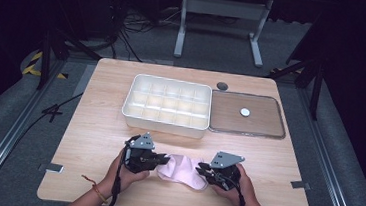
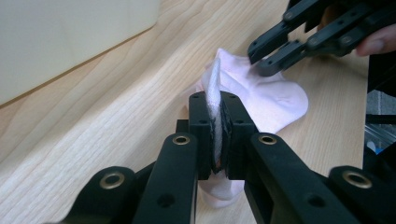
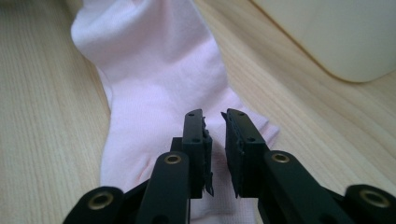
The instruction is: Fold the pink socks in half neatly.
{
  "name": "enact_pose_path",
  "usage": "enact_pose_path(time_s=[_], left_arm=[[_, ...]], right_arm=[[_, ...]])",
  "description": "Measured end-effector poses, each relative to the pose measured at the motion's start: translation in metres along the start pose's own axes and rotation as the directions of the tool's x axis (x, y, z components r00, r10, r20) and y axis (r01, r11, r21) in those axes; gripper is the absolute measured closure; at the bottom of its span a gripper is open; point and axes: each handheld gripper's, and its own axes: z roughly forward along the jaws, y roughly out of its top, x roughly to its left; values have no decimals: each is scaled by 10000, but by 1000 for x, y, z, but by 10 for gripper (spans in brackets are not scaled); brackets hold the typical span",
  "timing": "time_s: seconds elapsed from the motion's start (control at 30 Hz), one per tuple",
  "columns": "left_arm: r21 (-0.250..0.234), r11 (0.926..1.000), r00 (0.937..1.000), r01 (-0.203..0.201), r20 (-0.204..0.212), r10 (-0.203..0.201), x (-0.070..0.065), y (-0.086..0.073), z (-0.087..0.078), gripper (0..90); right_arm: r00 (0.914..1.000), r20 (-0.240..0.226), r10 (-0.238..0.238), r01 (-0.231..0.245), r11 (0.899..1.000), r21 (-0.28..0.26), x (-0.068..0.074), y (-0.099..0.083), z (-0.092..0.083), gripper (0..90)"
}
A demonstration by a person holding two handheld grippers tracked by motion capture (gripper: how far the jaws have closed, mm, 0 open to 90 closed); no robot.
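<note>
Pink sock (image 1: pixel 182 169) flat, long axis crosswise between left claw (image 1: pixel 162 159) and right claw (image 1: pixel 203 171).

The sock (image 3: pixel 159 84) is soft pale pink knit cloth, matt and finely ribbed. The table (image 1: pixel 93 125) looks like light wood with a smooth grained finish. The divided box (image 1: pixel 166 101) is smooth, off-white plastic. The gripper jaws are matt black plastic with brass-coloured rivets.

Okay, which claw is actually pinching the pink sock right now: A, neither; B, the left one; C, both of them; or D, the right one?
B: in the left gripper view the left claw has a fold of the pink sock pinched between its pads, while the right claw shows an empty gap above the fabric.
</note>
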Motion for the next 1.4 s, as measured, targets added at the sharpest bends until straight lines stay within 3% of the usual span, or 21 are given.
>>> enact_pose_path(time_s=[0.13, 0.37, 0.5, 0.63, 0.7, 0.77, 0.9, 1.03, 1.23, 1.4], left_arm=[[95, 9995, 9995, -300, 101, 299, -8, 5, 3, 847], [228, 9972, 9973, -710, 226, 705, -13, 18, 9, 847], [386, 9967, 9972, -711, 246, 702, -13, 21, 16, 847], [589, 9947, 9961, -848, 292, 832, -14, 24, 22, 847], [619, 9949, 9965, -802, 271, 786, -16, 25, 22, 847], [657, 9944, 9964, -830, 240, 816, -16, 26, 21, 847], [708, 9939, 9962, -850, 244, 835, -17, 28, 21, 847], [749, 9926, 9951, -960, 308, 940, -21, 32, 27, 846], [1228, 9834, 9910, -1339, 237, 1320, -27, 37, 44, 845], [1469, 9795, 9905, -1376, 182, 1364, -30, 37, 52, 846]], right_arm=[[9999, -138, -94, 98, 9994, 328, 2, 0, 8, 807], [9999, -38, -115, 116, 9993, 342, 4, 0, 11, 812], [9997, -216, -88, 92, 9998, 172, 3, 0, 11, 787], [9999, -45, -107, 107, 9999, -76, 1, 2, 5, 785], [9997, 209, 85, -80, 9997, -231, -5, 3, -3, 785], [9989, 427, 206, -204, 9998, -62, -9, 2, -5, 786], [9979, 303, 568, -581, 9973, 445, -16, -4, -2, 778], [9973, 17, 734, -734, 9960, 516, -17, -3, 3, 779], [9971, 3, 757, -756, 9960, 467, -16, -3, 5, 781], [9980, 156, 617, -620, 9977, 259, -17, -1, -1, 748]])
